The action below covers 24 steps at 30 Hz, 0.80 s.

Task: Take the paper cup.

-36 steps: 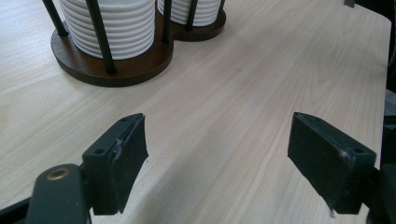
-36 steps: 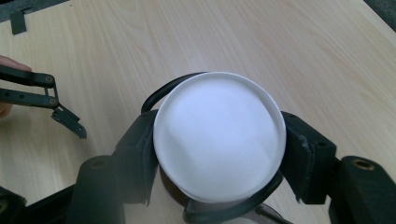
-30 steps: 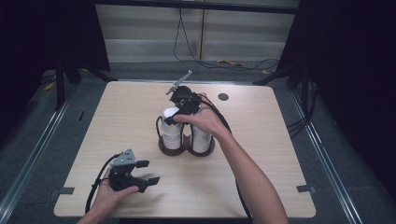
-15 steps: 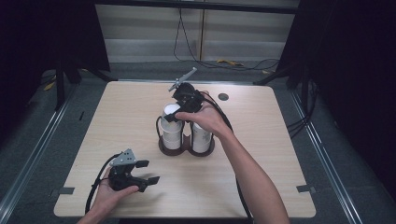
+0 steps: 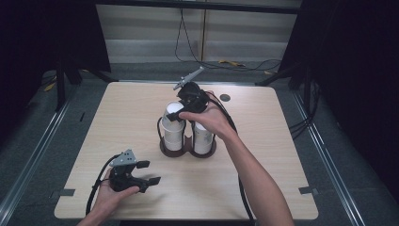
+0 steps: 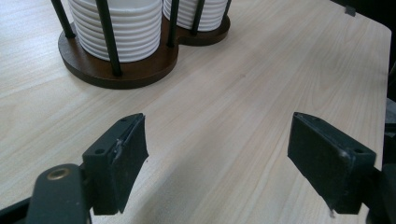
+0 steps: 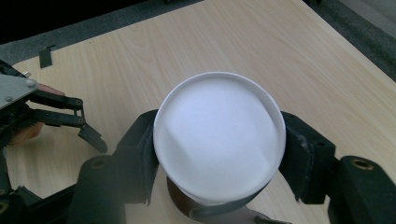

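A dark wooden holder with black rods carries two stacks of white ribbed paper cups, the left stack and the right stack. My right gripper is shut on the top cup of the left stack, one jaw pressing on each side of it. At the table's front left, my left gripper rests in a hand, open with nothing between its jaws. It points toward the holder's base and the ribbed cups.
The light wooden table has bare surface around the holder. A small dark disc lies near its far edge. Cables trail from both grippers, and dark floor with rails borders the table. My left gripper appears far left in the right gripper view.
My right gripper has shifted slightly up and to the right with the top cup between its jaws. The left gripper has stayed where it was.
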{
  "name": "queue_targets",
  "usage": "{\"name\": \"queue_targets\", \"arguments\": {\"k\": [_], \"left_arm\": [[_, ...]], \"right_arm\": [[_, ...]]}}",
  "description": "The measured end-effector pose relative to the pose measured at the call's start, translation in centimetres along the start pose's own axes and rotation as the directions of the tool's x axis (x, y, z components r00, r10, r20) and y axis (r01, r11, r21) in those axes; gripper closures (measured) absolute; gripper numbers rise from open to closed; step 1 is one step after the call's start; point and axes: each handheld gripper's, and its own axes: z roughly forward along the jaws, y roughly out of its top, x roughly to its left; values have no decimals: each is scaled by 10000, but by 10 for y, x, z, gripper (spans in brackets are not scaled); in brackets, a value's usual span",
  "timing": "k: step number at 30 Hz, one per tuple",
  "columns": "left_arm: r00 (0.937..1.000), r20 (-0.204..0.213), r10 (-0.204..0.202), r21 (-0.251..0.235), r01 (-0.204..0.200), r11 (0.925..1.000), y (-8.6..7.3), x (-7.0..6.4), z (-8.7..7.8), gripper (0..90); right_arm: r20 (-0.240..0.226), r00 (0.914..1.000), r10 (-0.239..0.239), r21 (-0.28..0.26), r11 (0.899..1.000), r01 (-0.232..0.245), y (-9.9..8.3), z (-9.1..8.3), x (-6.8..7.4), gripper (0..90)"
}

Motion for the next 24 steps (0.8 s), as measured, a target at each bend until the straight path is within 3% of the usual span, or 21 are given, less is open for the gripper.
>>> {"name": "queue_targets", "arguments": {"k": [10, 14, 24], "left_arm": [[9999, -55, -132, -176, 131, 9998, 2, 4, -1, 180], [9999, -66, -140, -223, 138, 9997, 4, 5, -1, 174], [9999, -64, -136, -572, 132, 9983, 18, 7, -5, 168]], "right_arm": [[37, 10000, 55, -227, 9997, -54, -3, -7, 2, 367], [-72, 9998, 164, -557, 9983, -168, -6, -12, 2, 368], [-224, 9995, 219, -994, 9948, -240, -14, -23, 7, 369]]}}
